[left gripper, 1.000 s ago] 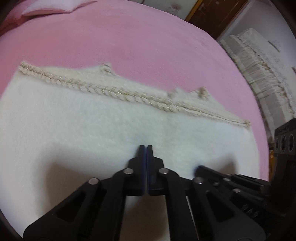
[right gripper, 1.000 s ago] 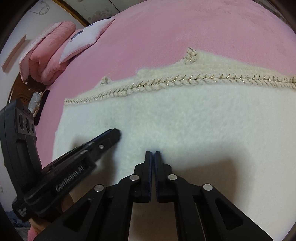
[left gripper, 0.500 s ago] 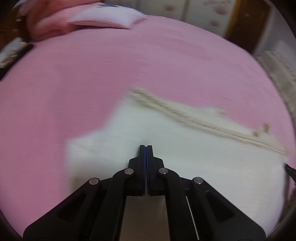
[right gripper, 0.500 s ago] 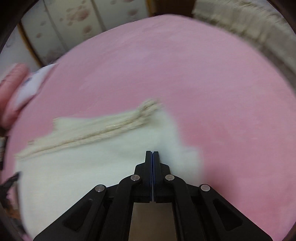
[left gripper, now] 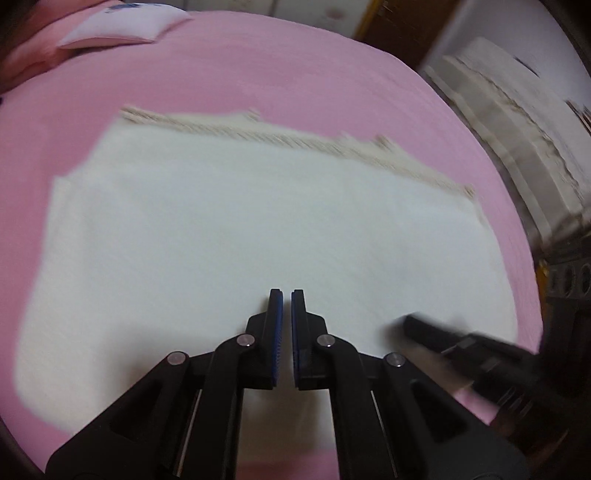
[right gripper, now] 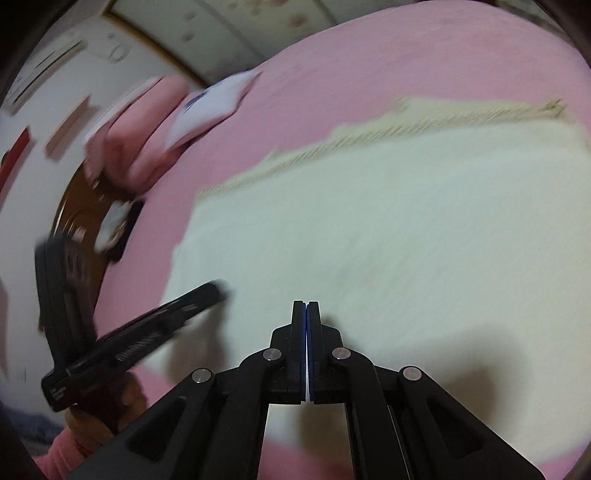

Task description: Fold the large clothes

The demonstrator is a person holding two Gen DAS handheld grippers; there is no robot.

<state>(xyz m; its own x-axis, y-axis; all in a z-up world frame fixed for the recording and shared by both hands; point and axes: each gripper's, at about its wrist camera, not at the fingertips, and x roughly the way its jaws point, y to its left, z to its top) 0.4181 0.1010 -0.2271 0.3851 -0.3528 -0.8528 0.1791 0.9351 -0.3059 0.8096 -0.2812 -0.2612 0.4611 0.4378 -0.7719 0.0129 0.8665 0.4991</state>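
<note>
A cream fleecy garment (left gripper: 236,236) lies folded flat on the pink bed, its braided trim along the far edge.

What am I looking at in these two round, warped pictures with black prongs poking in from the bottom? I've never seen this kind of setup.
There is no robot here. A person holds a hand tool with two fingers in each hand, and each tool has a wide-angle camera looking along its fingers, hence the round, bent pictures.

One picture is from the left gripper, the other from the right gripper. Each also catches the other tool at its side.

Both look down on a cream fleecy garment with a braided trim along its far edge, spread flat on a pink bed cover. A pillow lies at the bed's far end.

Both grippers are closed and hold nothing; they sit over the garment's near part. The pictures are blurred.
</note>
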